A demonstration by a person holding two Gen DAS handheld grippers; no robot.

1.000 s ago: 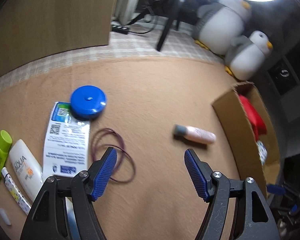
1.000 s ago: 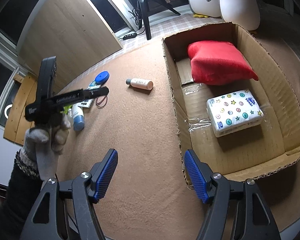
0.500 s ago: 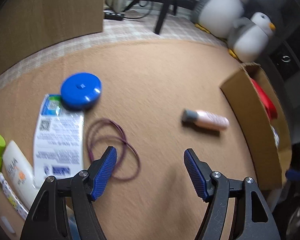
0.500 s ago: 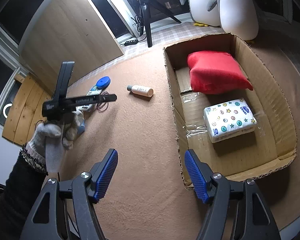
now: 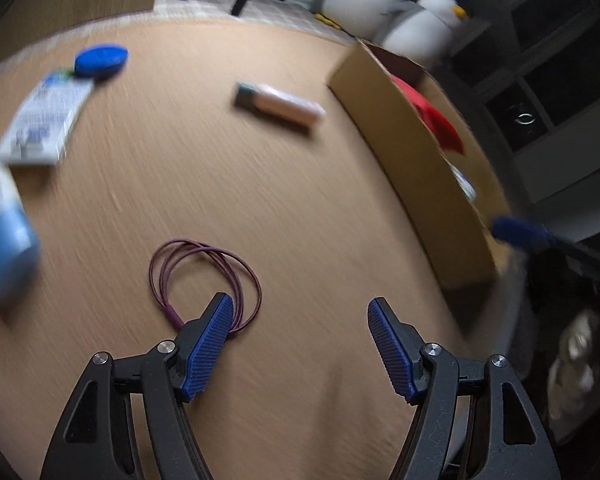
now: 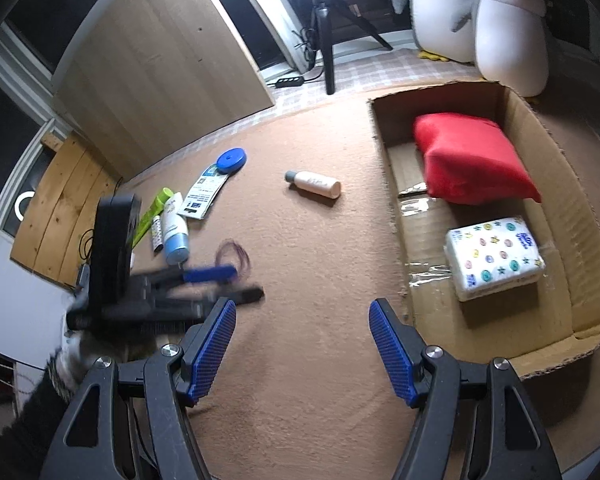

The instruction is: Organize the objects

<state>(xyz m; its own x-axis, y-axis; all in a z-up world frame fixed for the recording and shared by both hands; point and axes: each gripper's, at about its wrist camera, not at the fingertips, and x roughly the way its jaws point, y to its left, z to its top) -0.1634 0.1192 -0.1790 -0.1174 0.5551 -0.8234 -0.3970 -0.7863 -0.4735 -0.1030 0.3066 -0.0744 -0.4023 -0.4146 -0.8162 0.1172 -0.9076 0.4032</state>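
Observation:
My left gripper point(image 5: 300, 312) is open and empty, low over the tan carpet. Its left finger overlaps the near edge of a coil of purple hair ties point(image 5: 204, 280). In the right wrist view the left gripper point(image 6: 236, 282) is blurred, held by a gloved hand, right by the purple ties point(image 6: 232, 256). A pink bottle with a grey cap point(image 5: 280, 104) point(image 6: 314, 183) lies on its side farther off. My right gripper point(image 6: 304, 312) is open and empty beside the near left corner of a cardboard box point(image 6: 396, 216) holding a red cushion point(image 6: 472, 160) and a tissue pack point(image 6: 496, 258).
On the left lie a blue round disc point(image 6: 231, 159), a white leaflet point(image 6: 202, 196), a blue-capped white tube point(image 6: 174, 228), a green tube point(image 6: 152, 216) and a small patterned stick point(image 6: 156, 236). Two penguin plushes point(image 6: 508, 28) stand behind the box. A tripod point(image 6: 328, 40) and wooden panel stand beyond the carpet.
The left gripper has swept down and toward the purple ties, now right at them; its view is motion-blurred. The right gripper has stayed about where it was. Both stay open.

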